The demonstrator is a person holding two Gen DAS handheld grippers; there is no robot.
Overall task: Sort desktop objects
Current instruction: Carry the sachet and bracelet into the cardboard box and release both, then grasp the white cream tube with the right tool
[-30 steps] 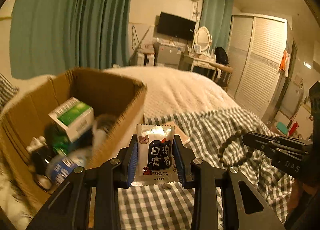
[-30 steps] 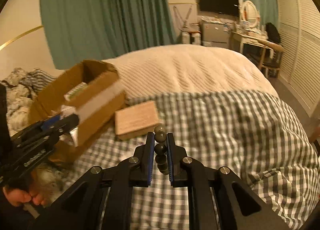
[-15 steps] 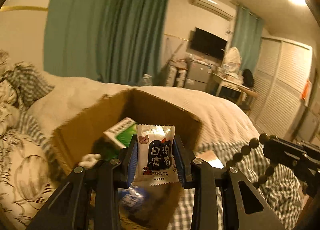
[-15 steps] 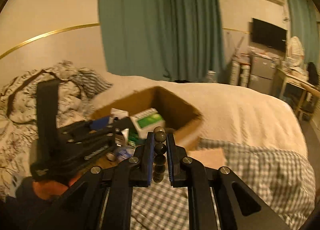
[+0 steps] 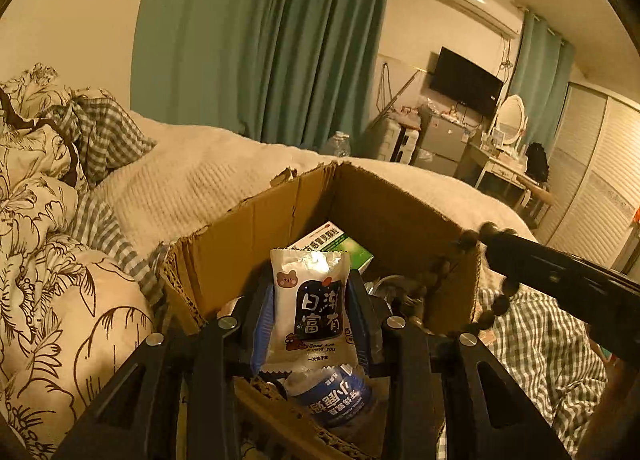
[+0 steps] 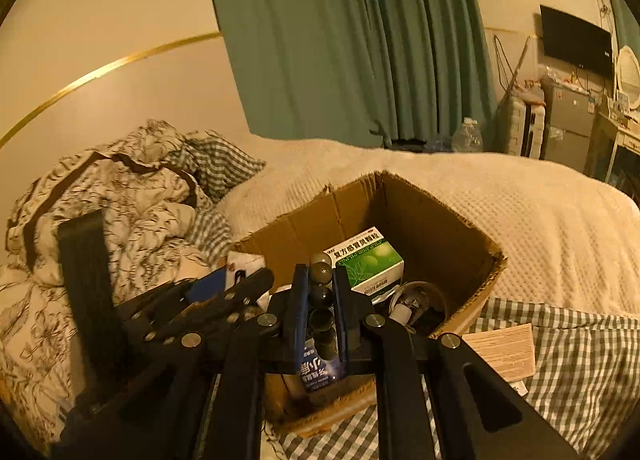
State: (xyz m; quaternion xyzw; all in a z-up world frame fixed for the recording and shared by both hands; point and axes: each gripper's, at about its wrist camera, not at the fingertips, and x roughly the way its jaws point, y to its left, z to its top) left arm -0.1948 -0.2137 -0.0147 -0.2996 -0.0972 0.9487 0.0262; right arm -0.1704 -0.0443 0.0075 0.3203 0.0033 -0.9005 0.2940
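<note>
**Dropping two things into the box without a tangle**

Nearest the lens in the left wrist view, the left gripper [image 5: 310, 312] has the white snack packet [image 5: 308, 300] standing upright between its blue pads, dead centre low in the frame; the jaws are opening right now, and the packet is still between them, so I'd say the drop is underway. Just below it lies a blue-labelled bottle [image 5: 334, 396], already in the cardboard box [image 5: 248, 244]; best to let the packet fall flat beside that rather than prop on it.

In the right wrist view, the right gripper [image 6: 320, 300] is clenched tight on the bead bracelet [image 6: 321, 292], lower centre, over the near edge of the box; the loose end dangles, so I'd hold off letting go until the whole loop hangs inside the walls, else beads may drape over the rim.

Further in sits the green medicine box [image 6: 370, 264] against the far wall; aim for the open floor in front of it. Behind everything, the cream blanket [image 6: 540, 212] and green curtain [image 6: 352, 40]; nothing to mind there.
</note>
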